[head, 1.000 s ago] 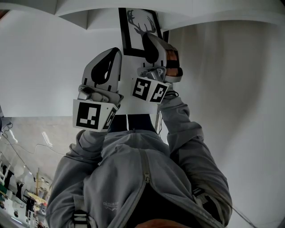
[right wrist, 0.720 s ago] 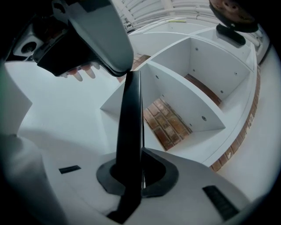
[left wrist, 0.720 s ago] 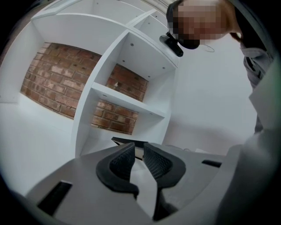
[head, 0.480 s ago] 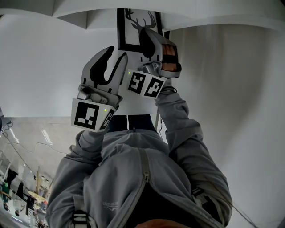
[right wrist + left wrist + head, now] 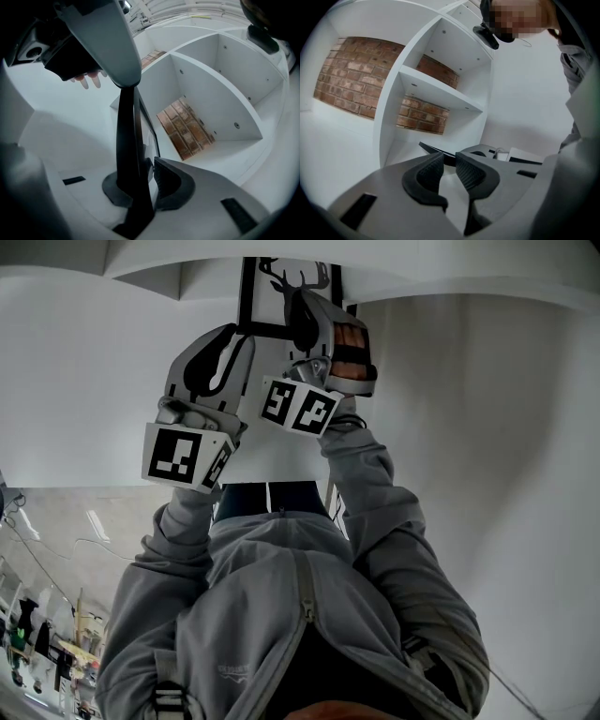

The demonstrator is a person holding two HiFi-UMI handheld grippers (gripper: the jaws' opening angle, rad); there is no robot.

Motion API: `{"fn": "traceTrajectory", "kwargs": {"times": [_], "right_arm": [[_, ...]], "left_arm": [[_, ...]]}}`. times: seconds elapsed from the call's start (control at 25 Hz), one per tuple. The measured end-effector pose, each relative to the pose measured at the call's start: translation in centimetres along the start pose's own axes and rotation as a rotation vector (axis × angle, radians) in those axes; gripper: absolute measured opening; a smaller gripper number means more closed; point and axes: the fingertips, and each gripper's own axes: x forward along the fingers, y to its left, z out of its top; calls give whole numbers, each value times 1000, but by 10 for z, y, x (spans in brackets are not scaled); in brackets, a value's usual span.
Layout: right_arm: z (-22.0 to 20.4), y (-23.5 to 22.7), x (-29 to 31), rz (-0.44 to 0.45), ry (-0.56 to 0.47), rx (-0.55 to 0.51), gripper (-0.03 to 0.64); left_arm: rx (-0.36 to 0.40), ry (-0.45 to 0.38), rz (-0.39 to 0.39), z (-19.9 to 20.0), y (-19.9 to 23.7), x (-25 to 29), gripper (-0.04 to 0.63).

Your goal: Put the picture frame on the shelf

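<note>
Both arms reached up overhead. The right gripper (image 5: 303, 307) clamped the picture frame (image 5: 270, 296) upright at the shelf (image 5: 220, 89); the left gripper (image 5: 231, 336), just beside it, was closing on nothing.

One picture frame (image 5: 277, 296), one shelf (image 5: 440, 91), two grippers (image 5: 225, 345) (image 5: 307, 317).

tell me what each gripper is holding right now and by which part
The right gripper is shut on the picture frame, pinching its black border edge-on. The left gripper holds nothing; its jaws are closing with nothing between them.
</note>
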Motion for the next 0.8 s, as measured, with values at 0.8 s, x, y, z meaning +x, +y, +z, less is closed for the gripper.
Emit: {"fn": "traceTrajectory", "kwargs": {"times": [0.8], "right_arm": [[-10,7,16,83,59,23,147]], "left_arm": [[22,75,42,-18,51,48,77]]}}
